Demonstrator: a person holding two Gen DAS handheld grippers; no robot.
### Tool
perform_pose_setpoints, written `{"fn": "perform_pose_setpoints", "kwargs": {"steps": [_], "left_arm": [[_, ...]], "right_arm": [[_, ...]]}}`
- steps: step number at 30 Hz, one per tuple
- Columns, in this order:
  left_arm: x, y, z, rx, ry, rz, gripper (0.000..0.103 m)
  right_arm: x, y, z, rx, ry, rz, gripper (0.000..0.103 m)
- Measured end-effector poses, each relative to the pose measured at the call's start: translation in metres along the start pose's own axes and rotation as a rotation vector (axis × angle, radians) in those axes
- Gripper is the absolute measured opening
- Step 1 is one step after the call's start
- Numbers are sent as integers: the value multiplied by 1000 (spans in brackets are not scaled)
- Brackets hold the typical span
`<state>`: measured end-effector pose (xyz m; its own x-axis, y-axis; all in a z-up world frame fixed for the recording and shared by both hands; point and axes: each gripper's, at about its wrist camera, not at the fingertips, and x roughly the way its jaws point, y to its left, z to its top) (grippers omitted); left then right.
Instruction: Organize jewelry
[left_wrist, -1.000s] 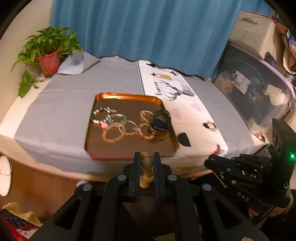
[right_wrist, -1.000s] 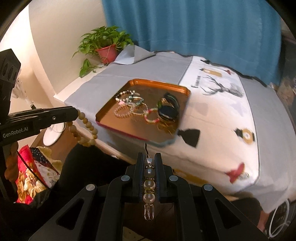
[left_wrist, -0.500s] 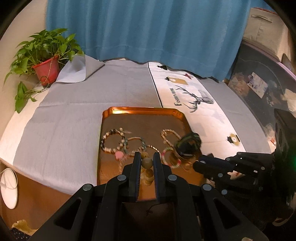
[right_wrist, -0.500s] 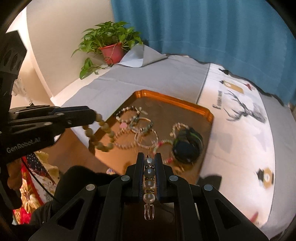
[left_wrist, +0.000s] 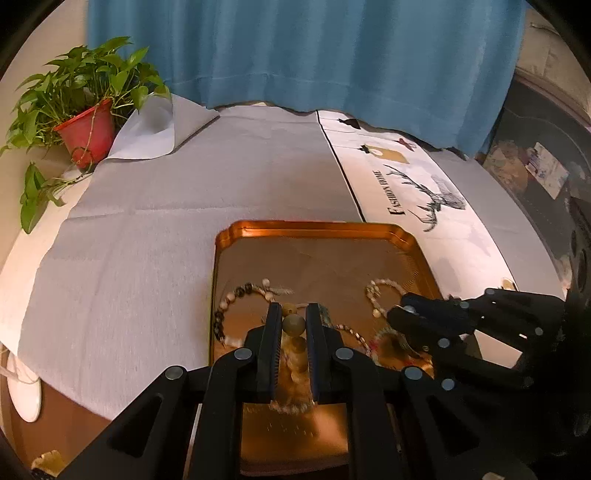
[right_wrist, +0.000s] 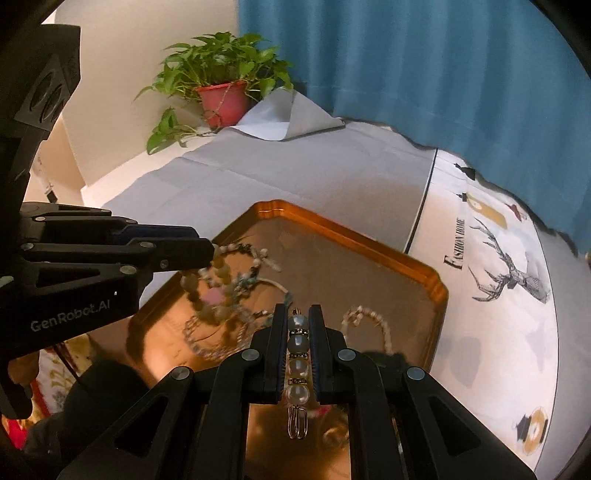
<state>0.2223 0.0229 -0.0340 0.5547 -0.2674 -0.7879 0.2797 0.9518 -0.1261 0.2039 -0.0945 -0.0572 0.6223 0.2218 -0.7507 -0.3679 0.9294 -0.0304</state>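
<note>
Bracelets (left_wrist: 255, 306) on tray (left_wrist: 314, 229) — half hidden behind tongs.

- Left gripper (left_wrist: 290, 314), clamped on the beaded bracelet (left_wrist: 293, 325), has advanced from short of the tray's 6 o'clock edge to over the copper tray (left_wrist: 314, 226).
- Right gripper (right_wrist: 298, 314), clamped on the pearl strand (right_wrist: 297, 363), likewise now overhangs the tray.

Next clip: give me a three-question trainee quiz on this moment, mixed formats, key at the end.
1. True or false: the left gripper is shut on a string of round tan wooden beads.
2. What does the right gripper hold? A) black watch B) clasp of pale pearl-like beads C) nothing
3. Fill in: loose bracelets lie on the copper-coloured metal ____.

Key: 1 true; 2 B; 3 tray.
</note>
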Motion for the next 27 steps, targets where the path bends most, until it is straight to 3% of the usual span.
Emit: {"fn": "perform_pose_setpoints", "kwargs": {"steps": [3,4,5,6,7,9,13,21,27], "left_arm": [[7,4,7,-4,-13,-3,20],[9,4,8,-7,-6,3,49],[10,4,8,-12,-1,26,87],[8,4,7,-16,-10,57,98],[4,2,4,-17,-37,93,102],[-1,0,-3,-2,-54,119,102],[-12,-6,-23,-4,-13,165,102],[-64,-25,-75,-63,-55,192,102],[-96,-45,-105,-33,-84,242,102]], "right_arm": [[5,-5,2,-9,7,-26,15],[6,-4,2,-12,14,-34,24],[7,-5,0,-14,30,-36,50],[6,-5,-2,-14,35,-30,65],[3,-4,-5,-19,27,-28,80],[-6,2,-13,-57,11,-50,81],[-28,14,-31,-94,-6,-80,82],[-70,21,-83,5,40,-138,84],[-107,21,-104,72,5,-150,84]]}}
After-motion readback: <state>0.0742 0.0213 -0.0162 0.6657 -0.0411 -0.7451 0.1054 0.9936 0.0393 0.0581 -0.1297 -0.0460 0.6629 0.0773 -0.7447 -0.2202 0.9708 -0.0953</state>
